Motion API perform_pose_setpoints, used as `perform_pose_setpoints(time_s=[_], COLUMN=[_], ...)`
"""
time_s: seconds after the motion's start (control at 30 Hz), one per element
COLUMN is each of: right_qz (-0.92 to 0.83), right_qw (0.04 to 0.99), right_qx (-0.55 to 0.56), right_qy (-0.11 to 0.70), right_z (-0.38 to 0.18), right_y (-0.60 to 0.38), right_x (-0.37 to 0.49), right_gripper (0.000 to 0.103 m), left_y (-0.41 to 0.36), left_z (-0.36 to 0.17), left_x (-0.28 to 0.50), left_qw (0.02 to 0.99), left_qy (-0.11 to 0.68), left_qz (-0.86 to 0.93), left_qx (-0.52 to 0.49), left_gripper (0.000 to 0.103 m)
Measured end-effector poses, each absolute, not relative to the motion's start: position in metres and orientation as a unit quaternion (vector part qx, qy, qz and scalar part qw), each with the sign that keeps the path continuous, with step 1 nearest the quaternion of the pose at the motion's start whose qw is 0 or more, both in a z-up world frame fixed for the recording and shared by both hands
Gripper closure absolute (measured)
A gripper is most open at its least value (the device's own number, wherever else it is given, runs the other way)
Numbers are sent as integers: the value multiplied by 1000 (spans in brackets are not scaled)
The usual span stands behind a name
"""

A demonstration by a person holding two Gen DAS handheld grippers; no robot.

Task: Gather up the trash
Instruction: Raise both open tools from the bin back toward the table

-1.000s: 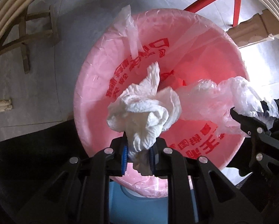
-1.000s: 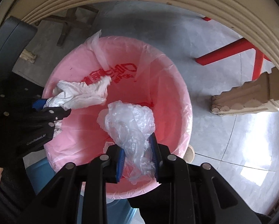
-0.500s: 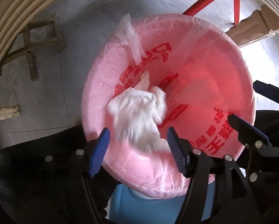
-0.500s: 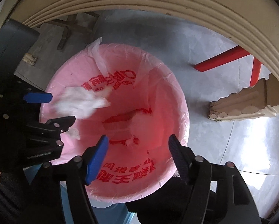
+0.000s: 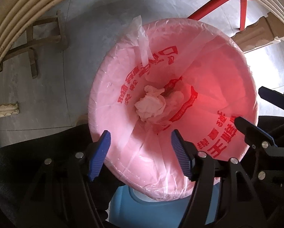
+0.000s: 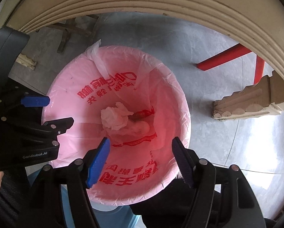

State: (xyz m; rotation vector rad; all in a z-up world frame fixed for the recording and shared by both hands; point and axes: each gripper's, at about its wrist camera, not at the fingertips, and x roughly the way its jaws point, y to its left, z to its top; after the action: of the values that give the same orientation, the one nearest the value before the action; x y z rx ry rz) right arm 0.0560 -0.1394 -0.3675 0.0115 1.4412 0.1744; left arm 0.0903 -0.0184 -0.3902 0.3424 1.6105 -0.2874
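Both tools (image 5: 140, 142) (image 6: 141, 152) gape empty above crumpled tissue (image 5: 151, 104) in pink-lined bin (image 5: 107, 79).

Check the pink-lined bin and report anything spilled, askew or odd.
Nothing stands out. The crumpled white paper wad and the clear plastic wrap lie at the bottom of the pink printed bin liner, none on the floor. One loose liner flap sticks up past the rim, which is minor.
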Motion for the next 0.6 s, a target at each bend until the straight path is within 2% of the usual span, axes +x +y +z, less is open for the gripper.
perform_pose_setpoints(time_s=[0.3,0.6], right_qz=[68,67], right_qw=[775,843], right_qx=[18,32], right_qy=[628,532], right_z=[-327,-227], right_y=[-142,-148], right_x=[46,16], right_gripper=[37,37], left_y=[-15,3], left_z=[-353,-242], left_x=[74,49], left_qw=[694,767], left_qy=[687,602], left_qz=[-140,-158], left_qx=[165,153], left_gripper=[38,37])
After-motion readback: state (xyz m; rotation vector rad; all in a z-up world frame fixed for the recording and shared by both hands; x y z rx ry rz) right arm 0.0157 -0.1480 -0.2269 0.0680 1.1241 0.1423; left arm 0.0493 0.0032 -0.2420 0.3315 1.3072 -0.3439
